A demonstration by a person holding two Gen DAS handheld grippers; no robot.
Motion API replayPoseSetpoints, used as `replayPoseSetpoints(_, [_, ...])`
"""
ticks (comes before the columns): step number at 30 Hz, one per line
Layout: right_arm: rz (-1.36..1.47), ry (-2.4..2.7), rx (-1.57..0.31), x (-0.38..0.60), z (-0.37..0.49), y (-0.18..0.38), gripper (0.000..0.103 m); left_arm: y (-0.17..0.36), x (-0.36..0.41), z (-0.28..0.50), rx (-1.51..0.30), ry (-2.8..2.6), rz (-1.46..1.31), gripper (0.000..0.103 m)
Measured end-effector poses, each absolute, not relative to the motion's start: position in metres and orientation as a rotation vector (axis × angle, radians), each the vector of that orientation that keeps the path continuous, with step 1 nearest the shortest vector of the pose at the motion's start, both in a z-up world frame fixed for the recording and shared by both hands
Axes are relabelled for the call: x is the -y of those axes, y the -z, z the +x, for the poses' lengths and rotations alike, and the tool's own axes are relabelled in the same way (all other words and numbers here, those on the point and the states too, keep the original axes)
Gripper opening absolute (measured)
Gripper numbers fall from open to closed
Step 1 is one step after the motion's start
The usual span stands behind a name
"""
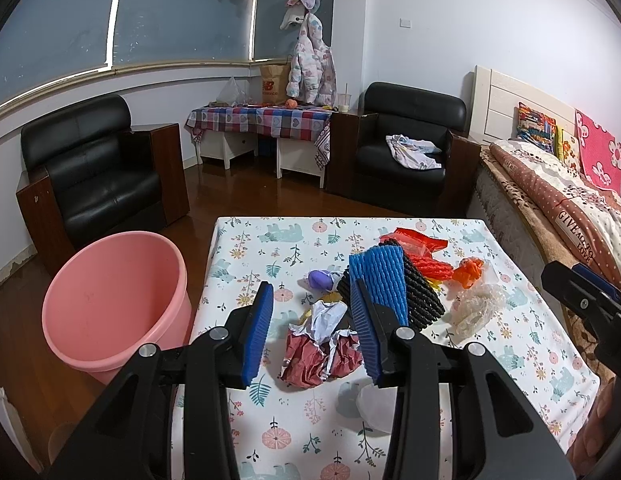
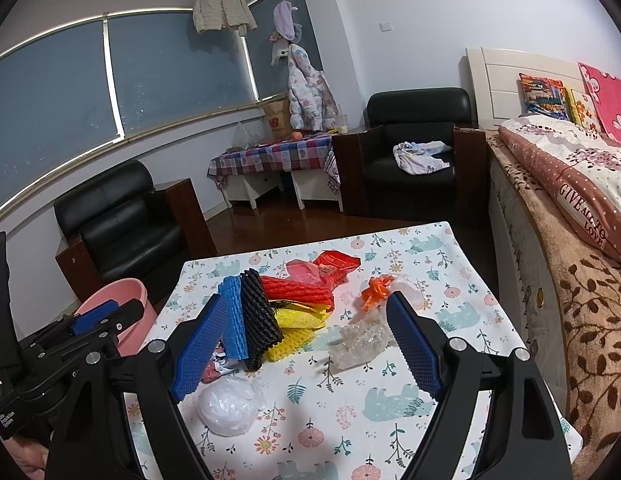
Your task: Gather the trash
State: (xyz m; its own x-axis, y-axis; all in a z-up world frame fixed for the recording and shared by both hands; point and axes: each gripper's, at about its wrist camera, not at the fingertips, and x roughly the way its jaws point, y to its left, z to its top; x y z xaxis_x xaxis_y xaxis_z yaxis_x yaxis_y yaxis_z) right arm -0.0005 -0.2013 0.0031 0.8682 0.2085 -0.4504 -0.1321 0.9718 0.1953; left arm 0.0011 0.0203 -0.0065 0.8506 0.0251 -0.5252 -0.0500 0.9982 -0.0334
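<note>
While unheld, trash (image 1: 322, 344) btwn left tongs (image 1: 316, 332)

The right gripper's fingers (image 2: 198, 348) hide most of the crumpled red paper (image 2: 209, 372).

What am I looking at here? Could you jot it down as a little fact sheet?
Setting: bedroom with a small table under a floral cloth
Trash on table: foam nets, crumpled red paper, white plastic ball, clear wrap
Bin: pink bucket on the floor, left of the table
Left gripper: open, empty
Right gripper: open, empty
</note>
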Motion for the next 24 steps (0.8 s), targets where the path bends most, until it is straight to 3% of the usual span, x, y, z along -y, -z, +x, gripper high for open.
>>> replayPoseSetpoints(24, [0.172, -0.139, -0.495, 0.215, 0.002, -0.001, 0.081, 0.003, -0.035, 0.0, -0.557, -0.01, -0.109, 0.041])
